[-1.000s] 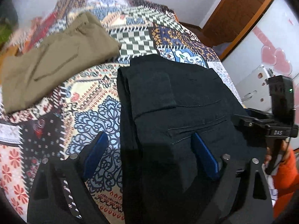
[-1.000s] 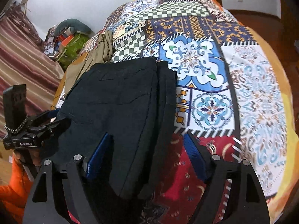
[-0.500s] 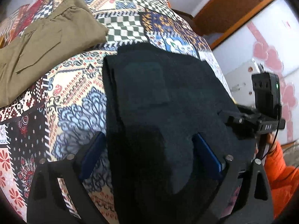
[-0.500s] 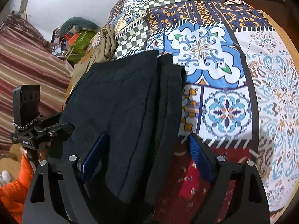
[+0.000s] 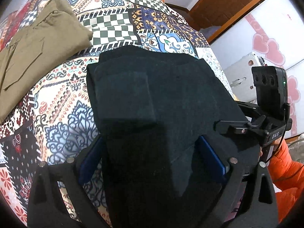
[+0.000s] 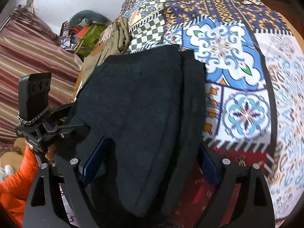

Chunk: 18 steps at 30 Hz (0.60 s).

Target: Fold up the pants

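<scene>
My left view catches the khaki pants (image 5: pixel 38 43) spread flat; the right view only shows their bunched edge. Black pants (image 5: pixel 157 102) sit between both wide-apart tools, left tool (image 5: pixel 152 161) and right tool (image 6: pixel 150 161), unclamped.

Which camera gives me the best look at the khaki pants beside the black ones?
The left wrist view. There the khaki pants lie broad and unobstructed on the patterned bedspread, seams and folded edge visible. The right wrist view shows only a bunched sliver of them behind the black pants.
</scene>
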Motion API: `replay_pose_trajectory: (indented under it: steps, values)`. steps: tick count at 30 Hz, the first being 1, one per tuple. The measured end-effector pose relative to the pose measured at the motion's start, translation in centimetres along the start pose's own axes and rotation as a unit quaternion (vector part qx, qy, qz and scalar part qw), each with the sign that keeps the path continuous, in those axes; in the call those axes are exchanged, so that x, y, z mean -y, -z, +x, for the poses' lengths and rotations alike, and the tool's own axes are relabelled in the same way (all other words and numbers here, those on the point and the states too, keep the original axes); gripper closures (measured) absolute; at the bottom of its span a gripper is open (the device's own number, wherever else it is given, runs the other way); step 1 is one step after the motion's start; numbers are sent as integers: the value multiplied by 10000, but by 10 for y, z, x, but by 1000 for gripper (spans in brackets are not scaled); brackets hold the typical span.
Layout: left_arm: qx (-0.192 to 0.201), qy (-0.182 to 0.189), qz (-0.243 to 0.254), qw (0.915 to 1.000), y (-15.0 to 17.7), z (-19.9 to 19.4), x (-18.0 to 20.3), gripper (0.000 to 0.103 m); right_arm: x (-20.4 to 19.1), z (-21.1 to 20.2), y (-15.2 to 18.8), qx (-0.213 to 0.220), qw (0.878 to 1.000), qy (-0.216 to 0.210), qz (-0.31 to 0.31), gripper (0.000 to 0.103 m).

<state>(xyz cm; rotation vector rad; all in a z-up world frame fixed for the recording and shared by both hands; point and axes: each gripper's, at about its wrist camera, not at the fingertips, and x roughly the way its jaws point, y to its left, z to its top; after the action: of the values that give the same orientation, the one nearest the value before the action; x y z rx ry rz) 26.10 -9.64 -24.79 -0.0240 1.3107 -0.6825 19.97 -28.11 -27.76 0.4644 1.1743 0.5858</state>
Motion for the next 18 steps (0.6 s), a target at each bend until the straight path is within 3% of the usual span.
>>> replay_pose_trajectory:
  steps: [4,11,13,18]
  values:
    - [153,-48,31,9999,-2,-3,4,20,-8,1,-6,38,9998,84,-154,30]
    - [481,-245,81,9985,0,-19,13,35,-24,-9,-10,258,9981,245,-510,56]
    - [631,-250,41,9977,0,-28,14,44,-26,-14,-13,346,9976,265,-530,61]
    - [1006,-212,48,9947,1,-55,17,53,-37,-29,-20,630,9953,293,-671,69]
